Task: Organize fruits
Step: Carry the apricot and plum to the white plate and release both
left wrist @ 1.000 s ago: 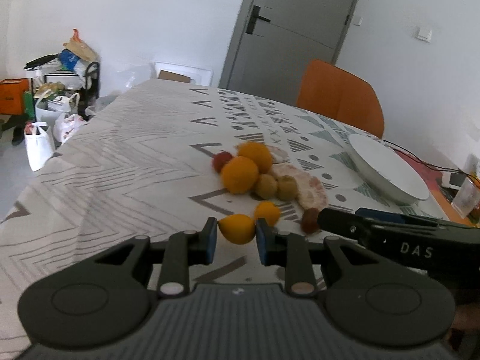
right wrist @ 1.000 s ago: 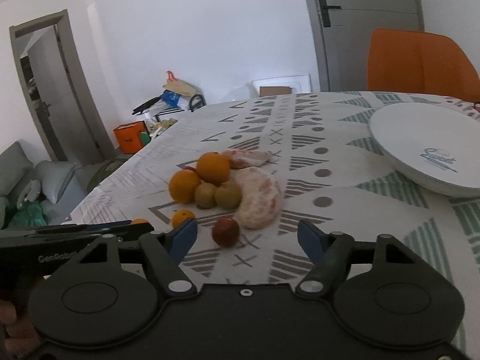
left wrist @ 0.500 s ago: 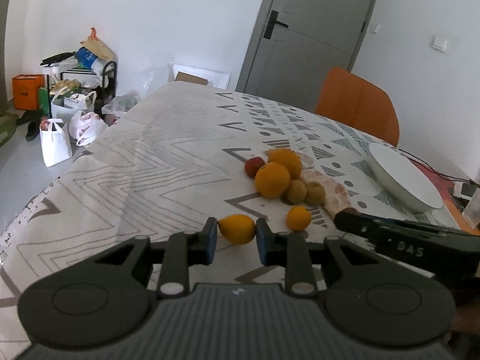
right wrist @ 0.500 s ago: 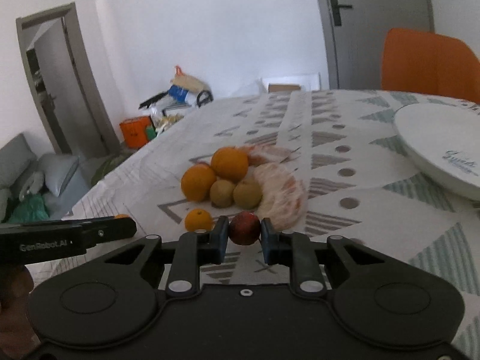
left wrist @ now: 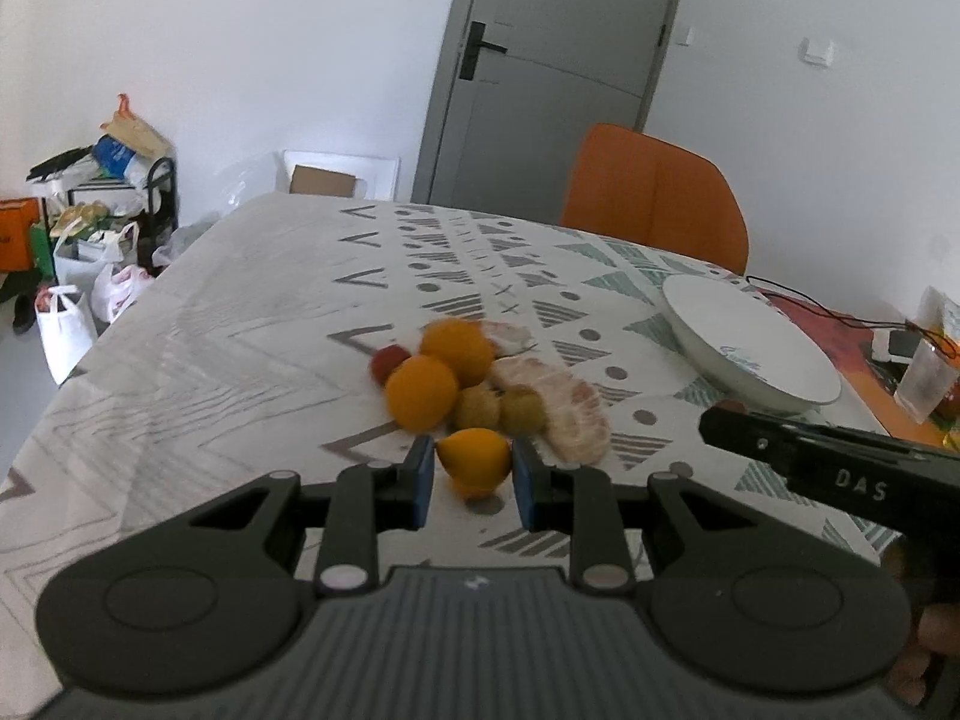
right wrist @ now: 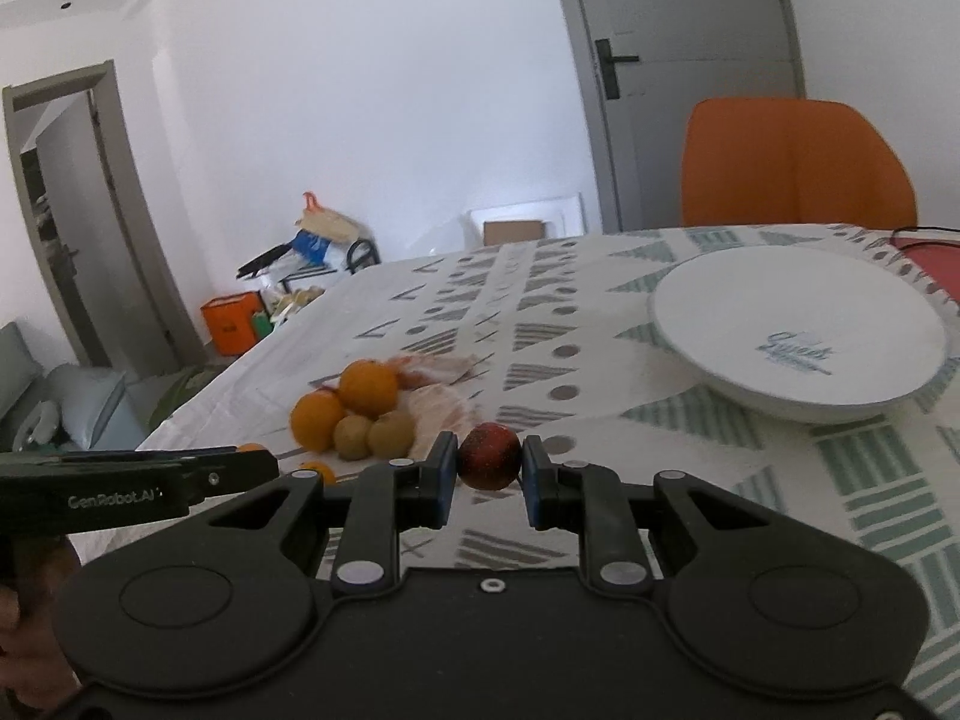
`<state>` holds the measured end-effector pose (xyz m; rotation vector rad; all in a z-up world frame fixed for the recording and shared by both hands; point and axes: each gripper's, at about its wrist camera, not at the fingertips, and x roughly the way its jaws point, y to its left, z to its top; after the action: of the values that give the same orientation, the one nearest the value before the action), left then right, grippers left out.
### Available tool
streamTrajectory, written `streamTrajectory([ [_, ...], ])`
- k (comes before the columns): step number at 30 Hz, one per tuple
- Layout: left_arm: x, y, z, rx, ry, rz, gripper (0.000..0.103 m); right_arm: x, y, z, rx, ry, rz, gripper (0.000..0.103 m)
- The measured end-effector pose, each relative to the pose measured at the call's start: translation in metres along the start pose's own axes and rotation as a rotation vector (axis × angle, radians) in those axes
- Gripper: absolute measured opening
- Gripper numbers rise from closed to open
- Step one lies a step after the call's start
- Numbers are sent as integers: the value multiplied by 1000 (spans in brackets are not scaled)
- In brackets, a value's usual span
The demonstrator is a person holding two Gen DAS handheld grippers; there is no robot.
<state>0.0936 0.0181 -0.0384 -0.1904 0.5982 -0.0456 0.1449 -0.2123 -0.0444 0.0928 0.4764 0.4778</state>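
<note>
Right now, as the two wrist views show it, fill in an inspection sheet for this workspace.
Surface: tablecloth with grey and green patterns covers the table.
Job's things: pile of oranges, two brownish fruits and peeled citrus segments; white plate holds nothing.
Clutter: drinking glass at the table edge.
Grippers: left gripper shut on a yellow fruit; right gripper shut on a red fruit.
Cables: black cable behind the plate.
Surroundings: orange chair, grey door, bags on the floor.
</note>
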Motion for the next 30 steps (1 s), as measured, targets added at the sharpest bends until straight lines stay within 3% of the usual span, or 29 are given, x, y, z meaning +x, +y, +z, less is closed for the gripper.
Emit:
streamTrajectory([
  [11,10,-33,21,73,-34,-31,26,-15,-38,6,50,-56,-52,21],
  [30,61,-102,48,185,-29,-118,26,-28,-111,19,159,-125,-165,21],
])
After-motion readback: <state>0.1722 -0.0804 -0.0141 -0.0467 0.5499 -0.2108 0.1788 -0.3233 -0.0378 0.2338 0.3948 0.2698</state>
